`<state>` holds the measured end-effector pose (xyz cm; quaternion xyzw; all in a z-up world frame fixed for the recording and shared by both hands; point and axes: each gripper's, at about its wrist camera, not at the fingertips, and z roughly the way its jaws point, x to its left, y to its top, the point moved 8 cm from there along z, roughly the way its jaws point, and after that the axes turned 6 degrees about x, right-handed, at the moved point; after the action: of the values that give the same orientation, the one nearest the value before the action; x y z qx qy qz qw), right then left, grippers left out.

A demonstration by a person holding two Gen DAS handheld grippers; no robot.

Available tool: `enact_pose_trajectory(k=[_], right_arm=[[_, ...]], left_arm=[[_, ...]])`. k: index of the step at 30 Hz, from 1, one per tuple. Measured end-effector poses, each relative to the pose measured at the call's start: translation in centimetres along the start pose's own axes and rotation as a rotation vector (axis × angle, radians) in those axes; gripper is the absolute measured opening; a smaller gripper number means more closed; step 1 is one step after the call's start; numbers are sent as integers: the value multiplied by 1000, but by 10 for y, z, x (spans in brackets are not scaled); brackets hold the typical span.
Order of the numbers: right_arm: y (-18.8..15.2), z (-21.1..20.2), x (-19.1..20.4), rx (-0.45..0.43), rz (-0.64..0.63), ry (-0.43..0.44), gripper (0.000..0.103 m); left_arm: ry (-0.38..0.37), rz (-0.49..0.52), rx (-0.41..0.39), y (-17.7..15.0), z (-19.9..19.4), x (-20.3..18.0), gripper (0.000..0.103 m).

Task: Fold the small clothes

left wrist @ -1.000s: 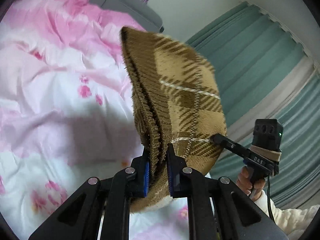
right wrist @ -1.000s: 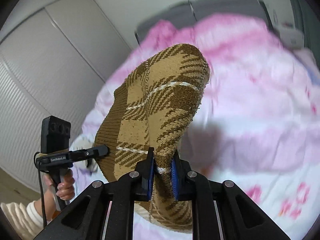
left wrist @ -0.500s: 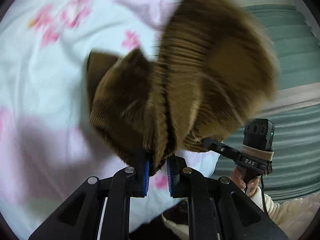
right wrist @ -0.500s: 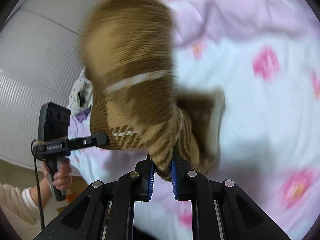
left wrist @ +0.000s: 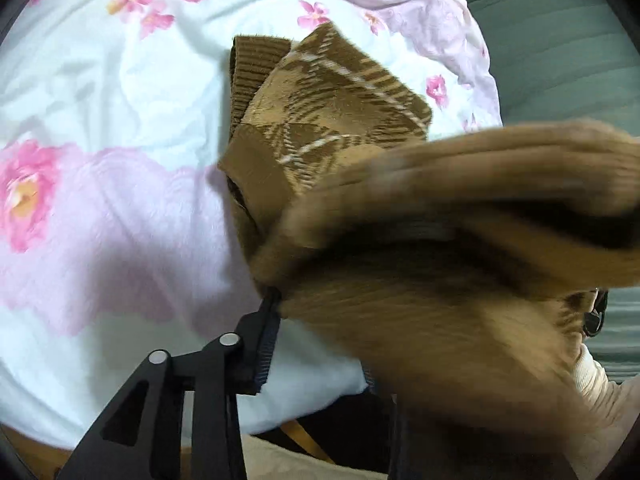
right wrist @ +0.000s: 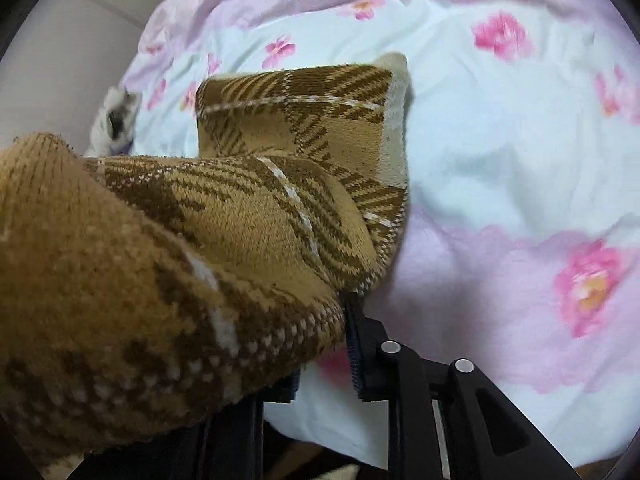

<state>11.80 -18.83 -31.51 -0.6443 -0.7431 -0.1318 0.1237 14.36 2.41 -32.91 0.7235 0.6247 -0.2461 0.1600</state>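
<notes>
knit garment (left wrist: 336,92) on quilt (left wrist: 120,80) | near part draped over both hand-held grippers

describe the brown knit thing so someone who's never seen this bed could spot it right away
Start at the bed's floral duvet, pale blue and pink with pink flowers. The knit garment lies partly on it, its near end lifted towards the cameras. Its tan and dark brown plaid with thin white lines sets it apart: the only brown item, unlike the small white and grey cloth near the duvet's edge.

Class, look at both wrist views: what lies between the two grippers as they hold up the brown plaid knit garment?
Only the brown plaid knit garment itself spans between them: in the left wrist view it drapes rightward from the left gripper, in the right wrist view leftward from the right gripper.
</notes>
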Motion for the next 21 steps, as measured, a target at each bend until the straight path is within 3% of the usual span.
enact_pose_trajectory(k=[4,9,13,14,15,19,21], right_arm=[[-13,-24,17,-15,-163,-124,45],[-12,-47,48,-73,-402,-268,47],[-20,-57,72,-104,-575,-237,46],[-22,-56,76,-100,-620,-222,38],[-23,-52,80,-81,-641,-195,30],[-30,-46,85,-20,-675,-140,28],[-33,-45,85,7,-673,-124,30]], left_arm=[[18,19,-24,-31,-16,-22,42],[-29,-19,-42,-29,-28,-47,45],[-41,-87,-49,-36,-24,-55,45],[-64,-124,-53,-36,-23,-55,45],[-84,-163,-58,-36,-22,-55,45],[-172,-293,-92,-53,-28,-59,45],[-174,-324,-114,-60,-27,-59,52]])
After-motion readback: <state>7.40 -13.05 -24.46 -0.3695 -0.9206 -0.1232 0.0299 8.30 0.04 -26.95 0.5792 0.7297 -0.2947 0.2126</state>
